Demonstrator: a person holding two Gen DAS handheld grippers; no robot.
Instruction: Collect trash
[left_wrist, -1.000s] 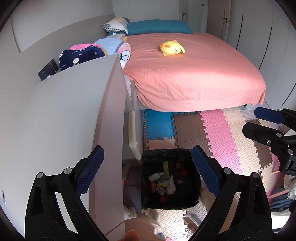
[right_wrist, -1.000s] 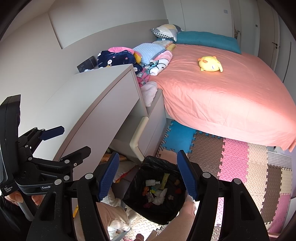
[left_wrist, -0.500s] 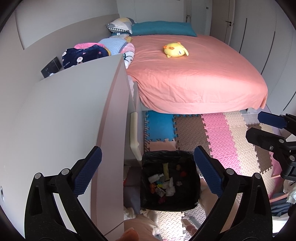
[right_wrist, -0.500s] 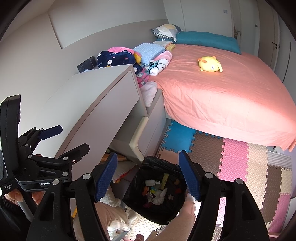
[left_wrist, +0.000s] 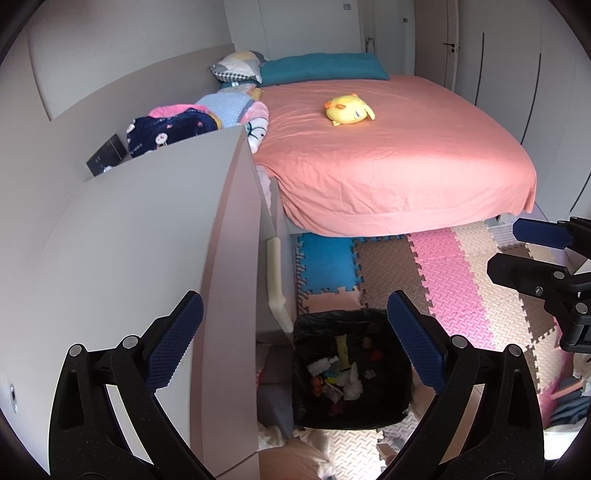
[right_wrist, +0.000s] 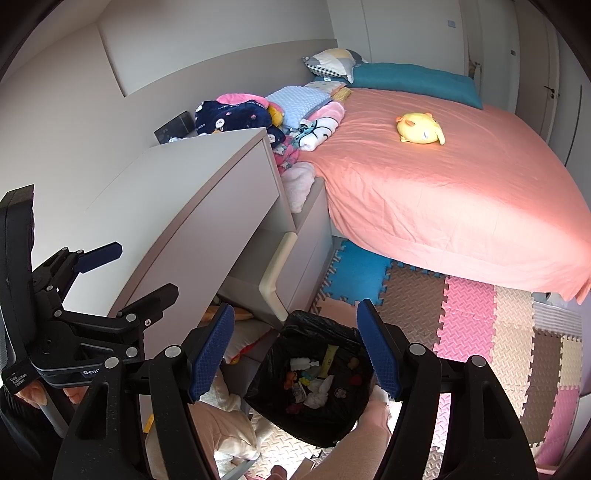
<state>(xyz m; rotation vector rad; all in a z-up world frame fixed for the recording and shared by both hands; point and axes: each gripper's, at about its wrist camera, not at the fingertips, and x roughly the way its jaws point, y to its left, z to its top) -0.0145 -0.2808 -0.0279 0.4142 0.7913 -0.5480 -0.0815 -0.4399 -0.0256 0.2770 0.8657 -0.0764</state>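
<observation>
Both hand-held grippers wide apart, empty: left (left_wrist: 295, 343), right (right_wrist: 295, 347).
Bin (left_wrist: 351, 369), black-lined, lower centre, on floor mats beside counter (left_wrist: 110, 258); trash (left_wrist: 340, 373) inside.
Risks: fingers snag liner, tip bin; no loose trash seen, so reach may go astray.

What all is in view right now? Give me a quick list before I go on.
trash bin: one, black liner, on floor by cabinet, holding mixed scraps
cabinet: one, grey, left of bed
bed: one, coral sheet
plush toy: one, yellow, on bed
pillows: two, teal and patterned, bed head
folded clothes: one pile, between cabinet and bed
foam mats: pink, beige, brown, blue, on floor
left gripper: open, empty
right gripper: open, empty
</observation>
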